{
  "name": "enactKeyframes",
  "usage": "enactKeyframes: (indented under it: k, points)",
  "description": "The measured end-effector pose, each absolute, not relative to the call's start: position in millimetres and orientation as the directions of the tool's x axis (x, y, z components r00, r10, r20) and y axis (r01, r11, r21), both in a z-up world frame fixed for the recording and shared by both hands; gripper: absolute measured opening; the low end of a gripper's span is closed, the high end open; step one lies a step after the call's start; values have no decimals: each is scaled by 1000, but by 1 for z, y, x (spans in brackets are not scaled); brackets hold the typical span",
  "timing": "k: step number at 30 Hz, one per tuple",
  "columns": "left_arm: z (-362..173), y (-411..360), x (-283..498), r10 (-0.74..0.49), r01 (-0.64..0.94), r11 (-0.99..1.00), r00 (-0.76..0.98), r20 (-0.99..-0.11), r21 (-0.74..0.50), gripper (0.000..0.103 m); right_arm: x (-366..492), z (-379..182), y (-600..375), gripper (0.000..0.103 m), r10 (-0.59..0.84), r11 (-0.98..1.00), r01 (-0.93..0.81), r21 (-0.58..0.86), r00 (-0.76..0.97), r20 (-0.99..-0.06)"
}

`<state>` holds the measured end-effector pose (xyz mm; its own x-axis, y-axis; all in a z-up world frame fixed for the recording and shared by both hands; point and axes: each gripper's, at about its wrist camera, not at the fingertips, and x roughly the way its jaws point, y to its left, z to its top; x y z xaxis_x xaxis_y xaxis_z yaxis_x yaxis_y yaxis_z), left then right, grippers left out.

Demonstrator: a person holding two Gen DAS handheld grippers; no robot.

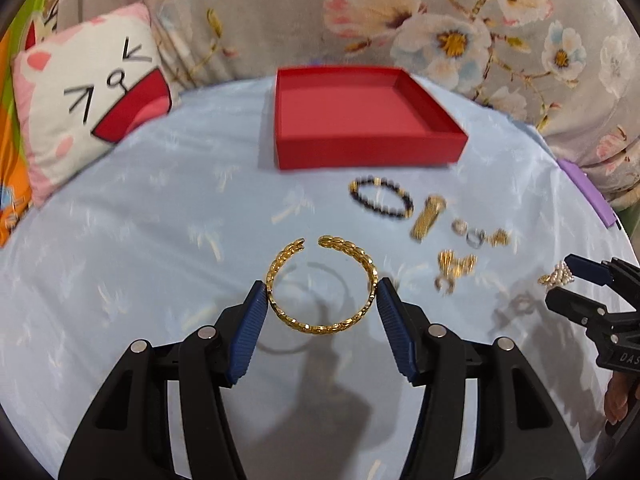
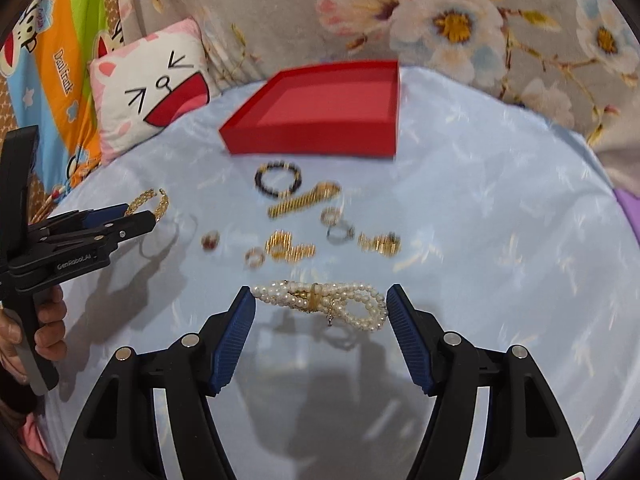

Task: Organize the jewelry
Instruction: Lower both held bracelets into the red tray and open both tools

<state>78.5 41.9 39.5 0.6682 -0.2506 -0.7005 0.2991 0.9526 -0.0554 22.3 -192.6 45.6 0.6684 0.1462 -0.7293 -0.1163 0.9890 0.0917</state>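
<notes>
One red tray (image 1: 370, 148), empty, sits at the far side of the round desk (image 1: 160, 240) with its pale blue cloth; one cat-face pillow (image 1: 88, 92) lies beyond the desk's left edge. Loose on the cloth near the tray: one dark bead bracelet (image 1: 380, 198), one gold watch-like band (image 1: 427, 218), and a blurred scatter of small rings and gold pieces, too smeared to count. Left gripper (image 1: 322, 300) tilts down toward the desk, jaws clamped on one gold open cuff bangle (image 1: 320, 284), held flat off the cloth, its gap pointing away toward the tray. Right gripper (image 2: 320, 308) tilts down likewise, jaws clamped on the two ends of one multi-strand pearl bracelet (image 2: 320, 302), long axis running across between the pads, lifted above its shadow. A hand (image 2: 48, 328) grips the left tool's handle.
</notes>
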Motion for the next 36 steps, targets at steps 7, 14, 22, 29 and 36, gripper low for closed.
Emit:
enactKeyframes:
  k: [7,14,22,29,36]
  points:
    - [99,24,140,-264,312,950,752,-604,-27,55,111,105,-197,66,132,991,-105,81,736,-664]
    - [113,-6,239,-287,333,942,752,-594,-35,55,235,126,-193,66,88,996,-58,67,752,-653]
    - [73,-19,334,-258,283,956,700,-666,-74,55,333,83,-193,66,71,996,-13,85,683,-727]
    - [51,-33,359,-232,289,957,696,-680,-31,55,360,55,-198,67,45,997,20,76,646,-762]
    - [46,-38,369,-194,257,966,696,-692,-12,72,350,59,-201,70,27,998,21,57,683,-730]
